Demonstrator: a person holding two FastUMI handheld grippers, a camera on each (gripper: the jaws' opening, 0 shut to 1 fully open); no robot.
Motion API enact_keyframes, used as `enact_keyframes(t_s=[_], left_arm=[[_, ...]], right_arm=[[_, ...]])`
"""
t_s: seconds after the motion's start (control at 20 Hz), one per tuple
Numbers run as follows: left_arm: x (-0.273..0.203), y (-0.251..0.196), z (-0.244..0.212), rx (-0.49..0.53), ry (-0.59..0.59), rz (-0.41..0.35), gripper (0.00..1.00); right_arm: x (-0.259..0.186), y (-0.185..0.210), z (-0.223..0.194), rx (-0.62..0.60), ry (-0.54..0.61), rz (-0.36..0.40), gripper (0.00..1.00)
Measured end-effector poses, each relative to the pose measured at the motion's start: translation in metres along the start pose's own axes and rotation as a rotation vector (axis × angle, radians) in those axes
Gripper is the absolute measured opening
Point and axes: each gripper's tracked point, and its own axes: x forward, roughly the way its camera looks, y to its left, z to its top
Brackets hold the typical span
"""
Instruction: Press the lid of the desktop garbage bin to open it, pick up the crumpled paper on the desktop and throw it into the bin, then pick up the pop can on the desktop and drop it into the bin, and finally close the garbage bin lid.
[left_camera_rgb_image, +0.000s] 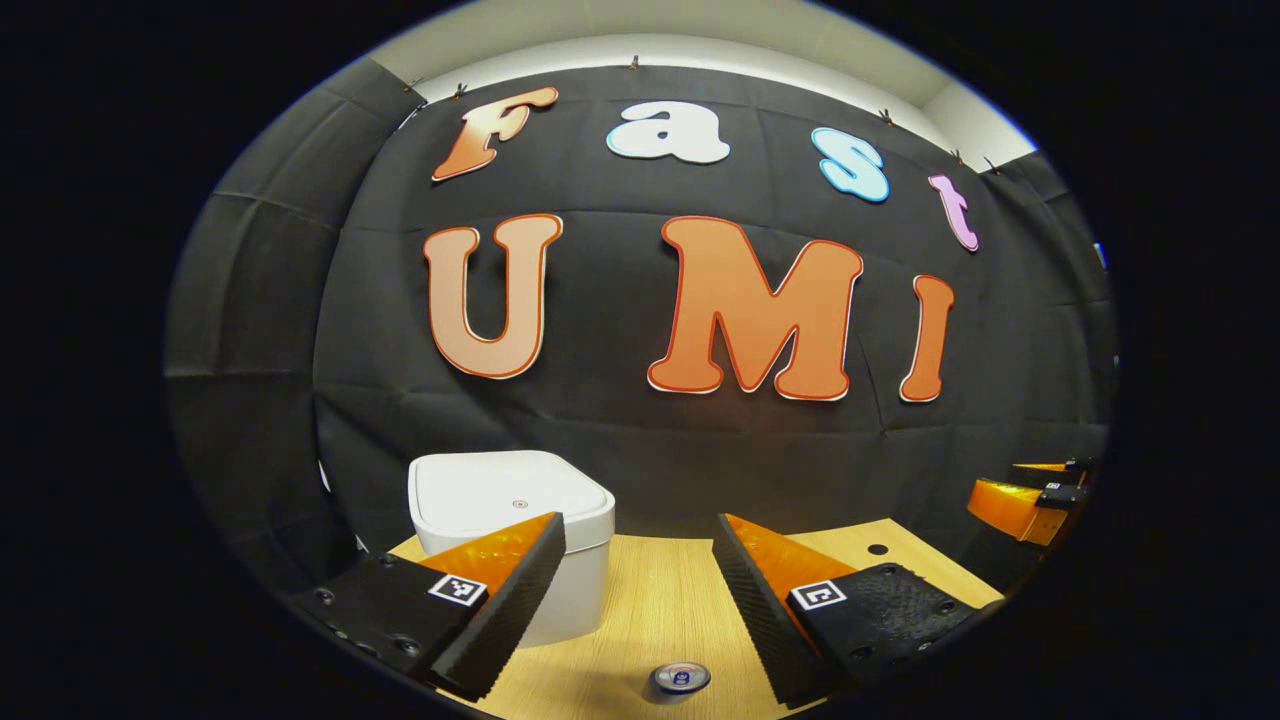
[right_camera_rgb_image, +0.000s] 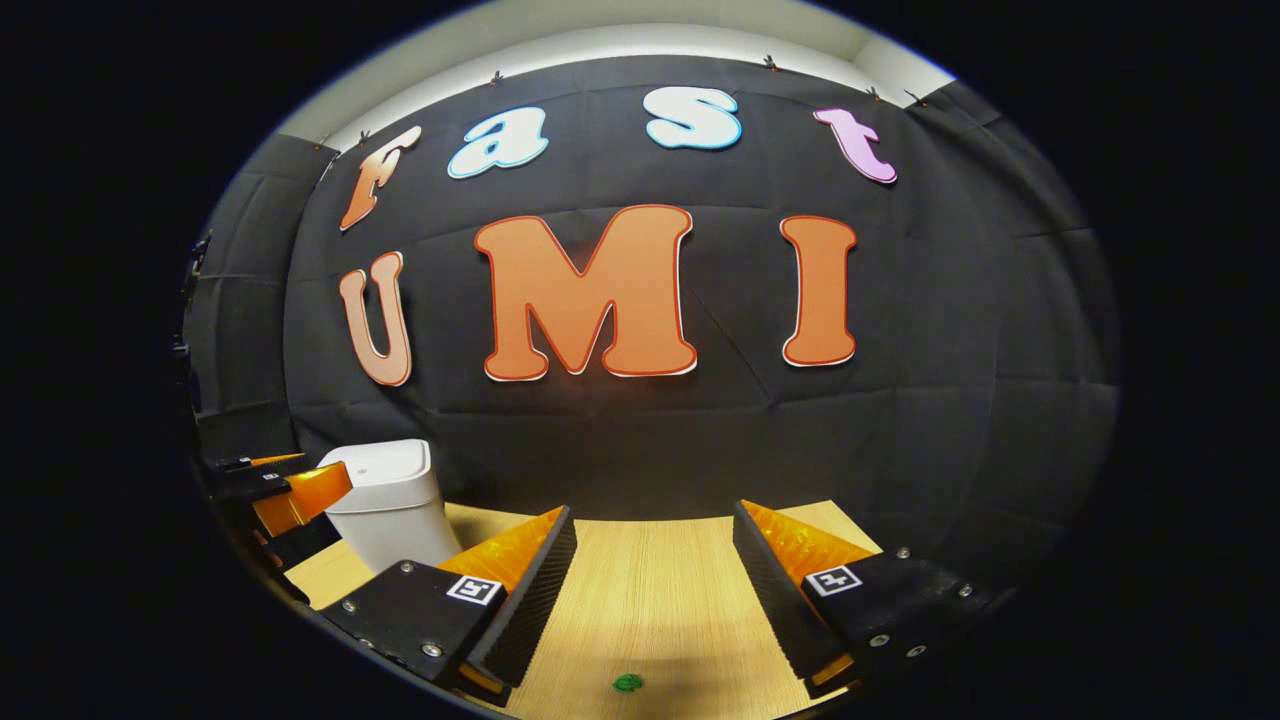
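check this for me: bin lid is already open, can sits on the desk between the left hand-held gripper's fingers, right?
Not quite. The bin lid is shut, flat on top, in the left gripper view. The can does sit on the desk between the left hand-held gripper fingers.

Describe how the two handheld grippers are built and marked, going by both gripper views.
The left gripper and right gripper look alike: two wedge-shaped fingers with ribbed inner faces, each on a dark block fastened with screws. Each block carries a small square black-and-white marker. Both stand open with nothing between the fingers.
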Motion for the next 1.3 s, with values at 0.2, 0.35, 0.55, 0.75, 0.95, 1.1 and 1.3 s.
enact_keyframes(t_s=[0.2,0.35,0.55,0.75,0.95,1.1,1.3], left_arm=[[0.001,0.002,0.001,0.005,0.000,0.002,0.94],[0.000,0.003,0.001,0.001,0.004,0.000,0.94],[-0.002,0.000,0.003,-0.010,0.008,-0.029,0.90],[-0.006,0.003,0.010,0.001,-0.001,-0.032,0.74],[-0.009,0.012,0.015,-0.013,-0.003,-0.026,0.39],[-0.009,0.017,0.018,-0.021,0.019,-0.036,0.14],[-0.003,0.038,0.032,-0.001,0.014,-0.006,0.00]], right_arm=[[-0.002,0.002,0.000,-0.002,0.001,0.001,0.94],[-0.004,0.001,0.000,-0.004,-0.001,-0.003,0.95],[-0.006,-0.001,0.002,-0.007,-0.005,-0.011,0.94],[-0.009,0.001,0.007,-0.004,-0.016,-0.013,0.94],[-0.010,0.008,0.007,-0.013,-0.013,0.001,0.95],[-0.010,0.013,0.006,-0.017,-0.006,0.010,0.94],[-0.010,0.015,0.008,0.003,0.002,0.021,0.94]])
